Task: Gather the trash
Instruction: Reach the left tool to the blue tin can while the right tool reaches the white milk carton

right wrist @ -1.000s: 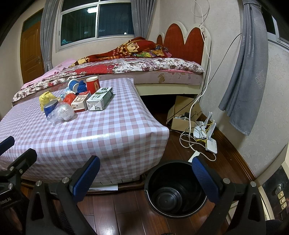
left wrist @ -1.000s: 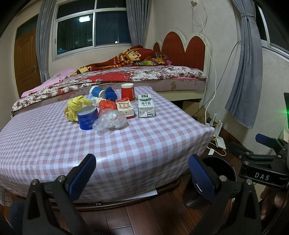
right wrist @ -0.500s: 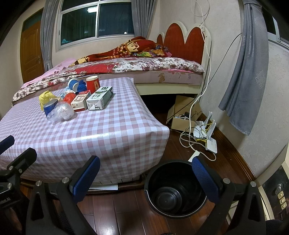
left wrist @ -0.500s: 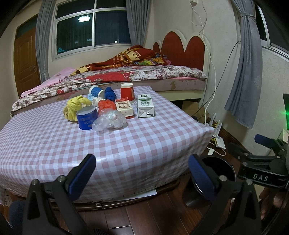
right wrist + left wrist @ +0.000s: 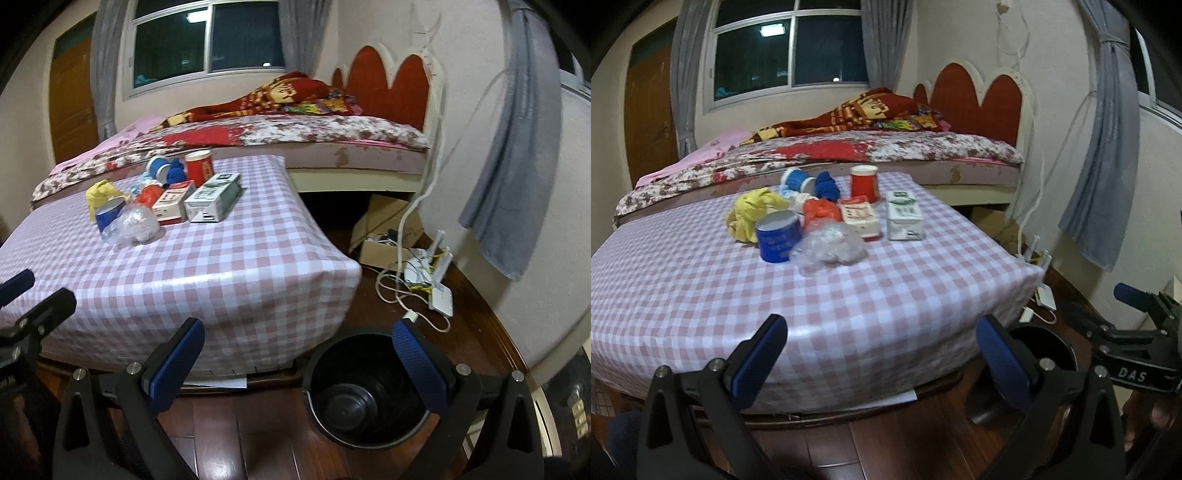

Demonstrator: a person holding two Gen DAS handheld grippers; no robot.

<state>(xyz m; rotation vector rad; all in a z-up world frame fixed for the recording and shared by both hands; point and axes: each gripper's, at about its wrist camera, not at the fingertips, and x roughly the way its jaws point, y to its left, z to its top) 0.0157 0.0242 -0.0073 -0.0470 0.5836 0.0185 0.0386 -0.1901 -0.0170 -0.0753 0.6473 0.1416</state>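
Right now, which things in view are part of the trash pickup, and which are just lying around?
For the job:
clear plastic bag
blue cup
yellow wad
red bag
red-and-white carton
green-and-white carton
red cup
black bin

Lying about:
router
cardboard box
bed
curtain

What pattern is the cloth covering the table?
Pink-and-white checked tablecloth, glossy like plastic; the left wrist view shows it best.

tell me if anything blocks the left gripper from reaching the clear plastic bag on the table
Nothing visible does. The left gripper hangs open off the near table edge, and only bare checked cloth lies between it and the bag, the nearest item in the pile.
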